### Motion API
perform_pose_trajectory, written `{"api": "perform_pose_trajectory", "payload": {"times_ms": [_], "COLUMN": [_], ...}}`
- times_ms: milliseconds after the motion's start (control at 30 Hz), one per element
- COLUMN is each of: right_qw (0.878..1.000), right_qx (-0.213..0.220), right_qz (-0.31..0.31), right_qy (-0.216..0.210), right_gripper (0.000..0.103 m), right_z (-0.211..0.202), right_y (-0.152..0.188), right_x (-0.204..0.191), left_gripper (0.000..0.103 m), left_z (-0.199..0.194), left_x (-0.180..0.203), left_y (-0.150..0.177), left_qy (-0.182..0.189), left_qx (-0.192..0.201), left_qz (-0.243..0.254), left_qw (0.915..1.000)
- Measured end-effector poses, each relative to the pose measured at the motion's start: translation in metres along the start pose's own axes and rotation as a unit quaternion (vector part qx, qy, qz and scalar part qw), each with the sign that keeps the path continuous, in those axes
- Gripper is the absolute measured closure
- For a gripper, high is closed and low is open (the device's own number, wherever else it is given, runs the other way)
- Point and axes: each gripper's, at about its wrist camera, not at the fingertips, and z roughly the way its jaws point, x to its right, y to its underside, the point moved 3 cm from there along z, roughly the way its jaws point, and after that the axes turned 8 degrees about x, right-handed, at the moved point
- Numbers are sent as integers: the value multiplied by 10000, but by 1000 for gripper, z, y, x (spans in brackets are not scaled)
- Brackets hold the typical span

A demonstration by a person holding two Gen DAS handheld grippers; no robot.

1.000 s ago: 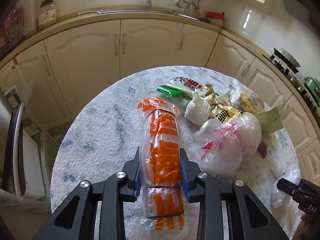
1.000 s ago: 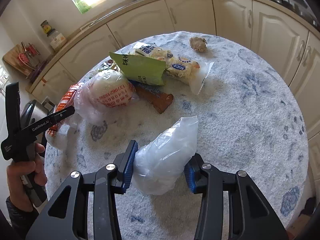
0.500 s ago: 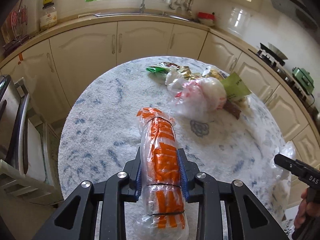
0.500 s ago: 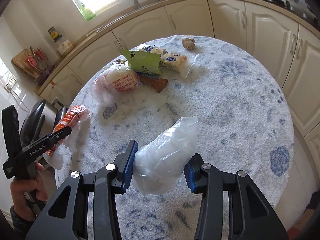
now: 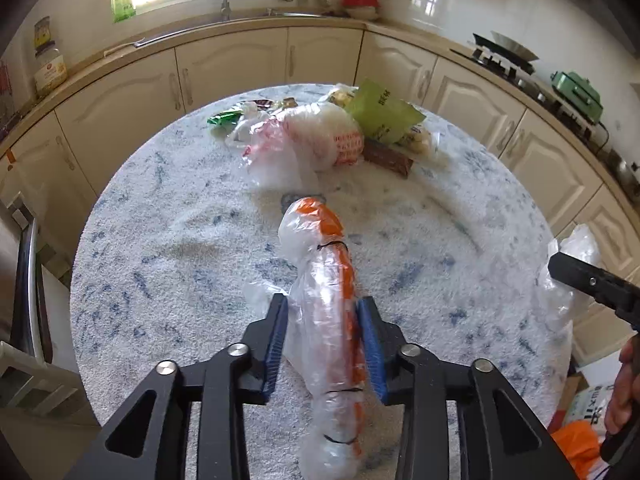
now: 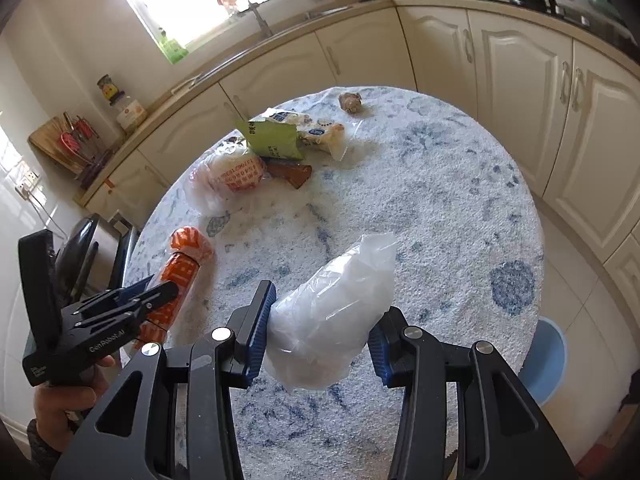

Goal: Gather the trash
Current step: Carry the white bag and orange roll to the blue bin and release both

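A long orange package in clear wrap with black bands sits tilted between the blue pads of my left gripper. The jaws are opening, but both pads still touch the package's sides. It hangs over the near part of the round speckled table. My right gripper is shut on a crumpled white plastic bag, held above the table's near edge. In the right wrist view the left gripper and the orange package are at the left, held by a hand.
A trash pile lies at the table's far side: a red-printed plastic bag, a green packet, a brown wrapper and snack bags. A brown lump lies at the far rim. A blue tub stands on the floor to the right. Cabinets ring the table.
Both grippers have drawn back from the trash pile with their loads. The orange package has rolled and tilted between the left jaws, which stand slightly wider. The right grip is unchanged.
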Motion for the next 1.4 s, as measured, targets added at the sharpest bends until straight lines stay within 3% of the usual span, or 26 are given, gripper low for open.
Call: {"api": "perform_pose_trajectory", "payload": {"times_ms": [133,200,333,500,600,767,900,1067,1267,1400], "right_qw": [10000,10000,9999,9996,9991,9969,9926,9826,9666,9585], "right_qx": [-15,5,65,178,291,592,893,1214,1227,987], "right_qz": [23,41,78,216,293,455,631,907,1464,1847], "right_qy": [-24,-45,-58,3,84,251,535,1075,1706,1935], "right_gripper": [60,60,60,60,60,60,60,60,60,60], "right_z": [-1,-3,-9,-19,-31,-60,-90,-129,-154,-147], "right_y": [3,3,2,-1,-5,-15,-25,-27,-7,16], "right_x": [3,4,9,23,33,56,85,134,205,248], "left_gripper": [64,72,80,81,81,81,81,80,80,80], "left_z": [27,37,18,-4,-36,-69,-103,-103,-65,-34], "left_x": [7,6,15,39,56,103,136,192,274,327], "left_y": [-5,-8,-5,-8,17,23,31,27,41,63], "left_qy": [-159,-117,303,461,605,914,1289,1829,2362,2557], "left_qx": [-175,-245,-52,146,241,483,692,788,388,-24], "left_qz": [132,95,-15,193,332,633,882,1299,1898,2292], "left_qw": [9996,9996,9995,9986,9973,9926,9853,9713,9522,9392]}}
